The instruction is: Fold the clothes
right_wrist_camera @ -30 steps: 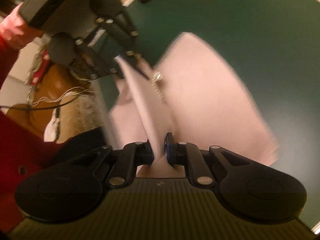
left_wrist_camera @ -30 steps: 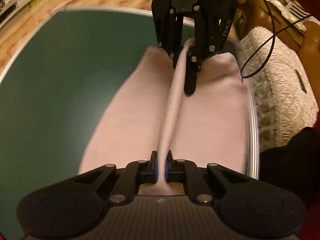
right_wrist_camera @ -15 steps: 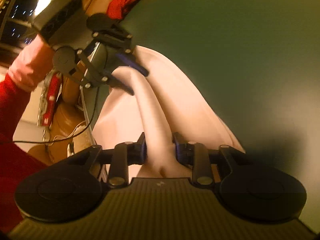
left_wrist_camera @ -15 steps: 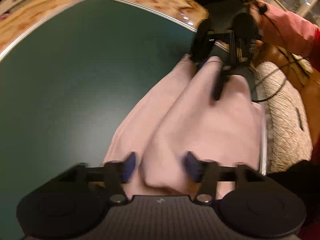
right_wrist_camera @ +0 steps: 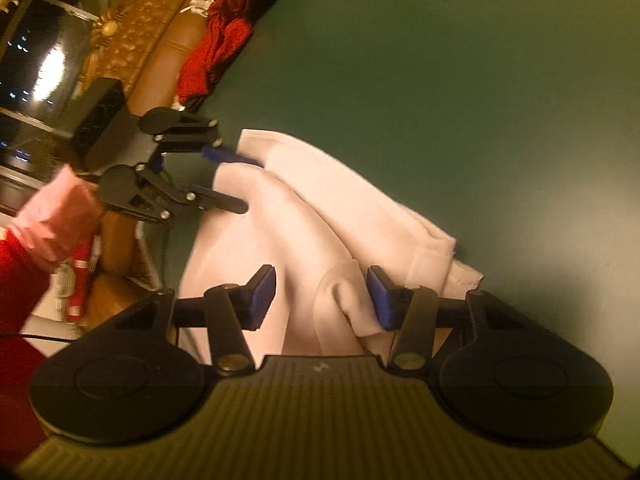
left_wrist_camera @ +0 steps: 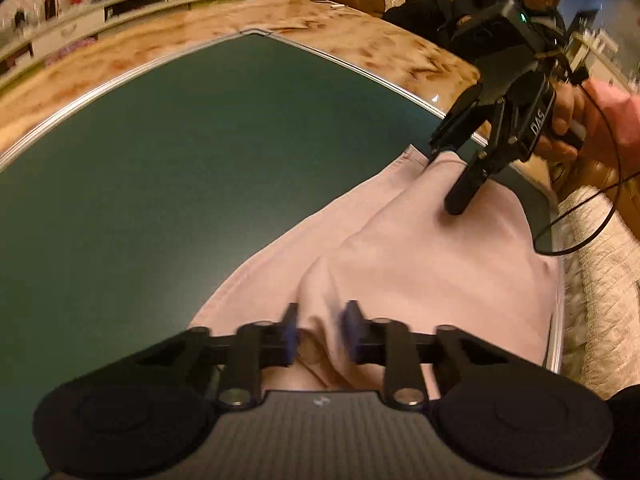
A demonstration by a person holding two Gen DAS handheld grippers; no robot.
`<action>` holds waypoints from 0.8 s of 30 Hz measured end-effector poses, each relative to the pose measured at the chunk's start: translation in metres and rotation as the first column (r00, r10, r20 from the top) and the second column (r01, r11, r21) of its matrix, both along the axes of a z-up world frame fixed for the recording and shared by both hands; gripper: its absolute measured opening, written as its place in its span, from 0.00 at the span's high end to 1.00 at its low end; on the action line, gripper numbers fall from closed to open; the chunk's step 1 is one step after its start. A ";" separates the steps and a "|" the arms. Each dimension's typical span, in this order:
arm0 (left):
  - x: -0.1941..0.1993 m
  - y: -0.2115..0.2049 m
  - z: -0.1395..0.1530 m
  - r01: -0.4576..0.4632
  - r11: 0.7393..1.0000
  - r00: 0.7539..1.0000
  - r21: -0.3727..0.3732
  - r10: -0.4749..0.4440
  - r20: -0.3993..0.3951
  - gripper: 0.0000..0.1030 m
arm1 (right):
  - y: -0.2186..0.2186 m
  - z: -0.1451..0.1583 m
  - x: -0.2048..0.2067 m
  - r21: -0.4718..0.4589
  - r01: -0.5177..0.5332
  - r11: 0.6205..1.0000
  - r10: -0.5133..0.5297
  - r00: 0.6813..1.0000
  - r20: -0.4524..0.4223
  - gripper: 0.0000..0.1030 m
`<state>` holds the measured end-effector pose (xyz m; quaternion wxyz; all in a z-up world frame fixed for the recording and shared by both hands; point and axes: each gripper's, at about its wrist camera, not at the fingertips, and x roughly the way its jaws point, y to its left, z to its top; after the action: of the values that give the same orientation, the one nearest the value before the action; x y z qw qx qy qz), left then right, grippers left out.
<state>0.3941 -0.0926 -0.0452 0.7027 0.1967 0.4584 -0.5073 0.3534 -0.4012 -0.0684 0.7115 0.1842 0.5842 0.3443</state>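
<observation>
1. One pale pink garment [left_wrist_camera: 420, 264] lies on the green table top [left_wrist_camera: 160, 168], bunched along the edge nearest the sofa, with a raised ridge of cloth running between the two grippers.
2. Two grippers are at work. The left gripper [left_wrist_camera: 319, 334] has its jaws closing, a narrow gap left, with a fold of the pink cloth between the blue pads; they do not yet pinch it.
3. The right gripper [right_wrist_camera: 322, 298] has its jaws opening, fairly wide, a hump of cloth loose between them and brushing one pad.
4. One red cloth [right_wrist_camera: 214, 52] sits at the far edge of the table.
5. One brown leather sofa [right_wrist_camera: 148, 40] stands beside the table.
</observation>
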 end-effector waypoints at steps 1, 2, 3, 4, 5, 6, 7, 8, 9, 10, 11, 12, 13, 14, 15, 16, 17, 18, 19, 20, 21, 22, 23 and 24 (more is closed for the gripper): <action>-0.008 -0.003 0.004 0.000 1.000 0.999 0.017 -0.001 0.032 0.91 | 0.000 0.002 0.001 -0.014 0.012 1.000 -0.011 1.000 0.016 0.44; -0.016 -0.006 0.008 0.000 0.999 0.998 0.034 -0.002 0.063 0.94 | 0.002 0.002 0.000 -0.024 0.025 0.999 -0.025 0.999 0.028 0.44; -0.019 -0.004 0.011 -0.004 0.999 0.997 0.044 0.000 0.080 0.95 | 0.005 0.004 -0.002 -0.033 0.038 0.999 -0.036 0.999 0.034 0.44; -0.023 -0.005 0.014 -0.012 0.999 0.996 0.048 0.007 0.088 0.95 | 0.010 0.005 -0.002 -0.047 0.045 0.998 -0.043 0.998 0.038 0.46; -0.024 -0.004 0.017 -0.020 0.999 0.995 0.048 0.016 0.094 0.95 | 0.016 0.007 -0.003 -0.078 0.048 0.996 -0.043 0.998 0.052 0.51; -0.025 -0.003 0.020 -0.027 0.999 0.995 0.045 0.023 0.101 0.95 | 0.022 0.011 -0.005 -0.113 0.044 0.993 -0.036 0.997 0.071 0.65; -0.024 -0.001 0.024 -0.029 0.999 0.994 0.036 0.025 0.105 0.95 | 0.027 0.015 -0.006 -0.133 0.036 0.990 -0.025 0.996 0.085 0.74; -0.023 0.001 0.025 -0.037 0.999 0.993 0.036 0.033 0.110 0.95 | 0.032 0.017 -0.007 -0.147 0.032 0.989 -0.017 0.995 0.099 0.75; -0.022 0.002 0.027 -0.046 0.998 0.992 0.035 0.042 0.115 0.95 | 0.038 0.020 -0.008 -0.157 0.028 0.987 -0.010 0.994 0.111 0.78; -0.020 0.004 0.027 -0.053 0.998 0.992 0.032 0.049 0.115 0.96 | 0.042 0.022 -0.008 -0.162 0.026 0.986 -0.005 0.992 0.124 0.80; -0.019 0.004 0.027 -0.057 0.998 0.992 0.029 0.054 0.115 0.96 | 0.044 0.024 -0.007 -0.167 0.028 0.986 -0.004 0.990 0.138 0.80; -0.017 0.004 0.026 -0.061 0.998 0.992 0.028 0.058 0.116 0.96 | 0.046 0.026 -0.006 -0.172 0.030 0.985 -0.004 0.989 0.151 0.81; -0.015 0.004 0.025 -0.065 0.997 0.991 0.027 0.062 0.117 0.96 | 0.047 0.026 -0.003 -0.177 0.033 0.984 -0.005 0.987 0.159 0.81; -0.012 0.005 0.024 -0.070 0.997 0.991 0.027 0.066 0.118 0.96 | 0.048 0.027 -0.001 -0.180 0.037 0.983 -0.008 0.987 0.163 0.81; -0.009 0.006 0.022 -0.079 0.997 0.990 0.024 0.076 0.118 0.96 | 0.049 0.027 0.002 -0.185 0.039 0.982 -0.008 0.986 0.167 0.81; -0.006 0.008 0.020 -0.087 0.996 0.990 0.017 0.085 0.115 0.96 | 0.049 0.027 0.005 -0.191 0.039 0.981 -0.005 0.985 0.173 0.81; -0.003 0.009 0.019 -0.095 0.995 0.989 0.011 0.093 0.112 0.96 | 0.049 0.026 0.008 -0.196 0.042 0.980 -0.006 0.984 0.180 0.81; -0.001 0.010 0.017 -0.103 0.995 0.988 0.009 0.102 0.116 0.95 | 0.048 0.024 0.011 -0.195 0.047 0.980 -0.010 0.983 0.184 0.81; 0.000 0.010 0.015 -0.112 0.994 0.987 0.009 0.110 0.119 0.93 | 0.047 0.022 0.014 -0.196 0.051 0.979 -0.014 0.982 0.186 0.81; 0.001 0.010 0.013 -0.121 0.993 0.985 0.010 0.119 0.122 0.91 | 0.046 0.020 0.016 -0.197 0.055 0.979 -0.017 0.982 0.188 0.80; 0.001 0.009 0.011 -0.131 0.991 0.983 0.023 0.127 0.133 0.79 | 0.047 0.019 0.017 -0.206 0.058 0.977 -0.018 0.982 0.191 0.75; 0.000 0.011 0.009 -0.146 0.989 0.979 0.035 0.140 0.151 0.69 | 0.047 0.018 0.017 -0.220 0.059 0.974 -0.015 0.980 0.198 0.69; -0.002 0.012 0.008 -0.162 0.986 0.974 0.046 0.152 0.169 0.64 | 0.047 0.019 0.016 -0.228 0.061 0.972 -0.012 0.977 0.211 0.68; -0.003 0.013 0.007 -0.178 0.982 0.969 0.057 0.165 0.186 0.59 | 0.046 0.020 0.015 -0.239 0.067 0.969 -0.012 0.974 0.225 0.61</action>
<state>0.3907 -0.0795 -0.0383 0.7750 0.2268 0.4264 -0.4075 0.3682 -0.3549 -0.0480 0.7963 0.0671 0.5353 0.2735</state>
